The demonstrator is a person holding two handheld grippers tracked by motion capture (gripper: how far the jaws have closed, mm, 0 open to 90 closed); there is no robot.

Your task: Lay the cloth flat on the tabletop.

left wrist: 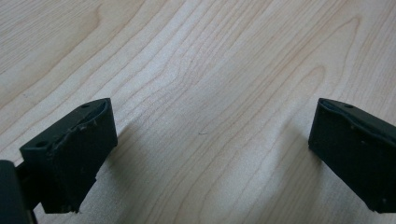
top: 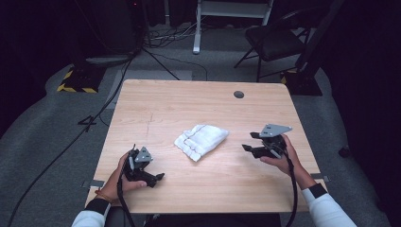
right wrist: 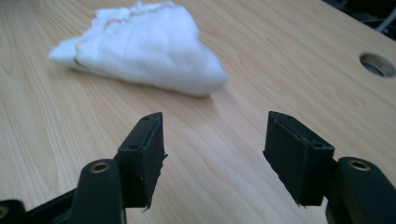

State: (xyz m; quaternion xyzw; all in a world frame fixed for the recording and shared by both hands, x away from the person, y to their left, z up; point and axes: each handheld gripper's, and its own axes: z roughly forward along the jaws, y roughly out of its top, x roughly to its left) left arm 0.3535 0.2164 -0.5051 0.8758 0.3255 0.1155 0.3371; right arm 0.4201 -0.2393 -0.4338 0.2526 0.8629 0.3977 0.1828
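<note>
White cloth (top: 201,140) lies bunched near middle of wooden table (top: 156,101), slightly toward right edge, thin coloured stripes along its hem. Right gripper (top: 250,142) held above table near right edge, just beside cloth but apart from it, jaws parted, nothing between them, pointing at cloth (right wrist: 140,46). Left gripper (top: 158,177) sits low near front left corner, well apart from cloth, jaws spread wide over bare wood (left wrist: 210,93), holding nothing. Round grommet hole (top: 239,94) near far edge.
</note>
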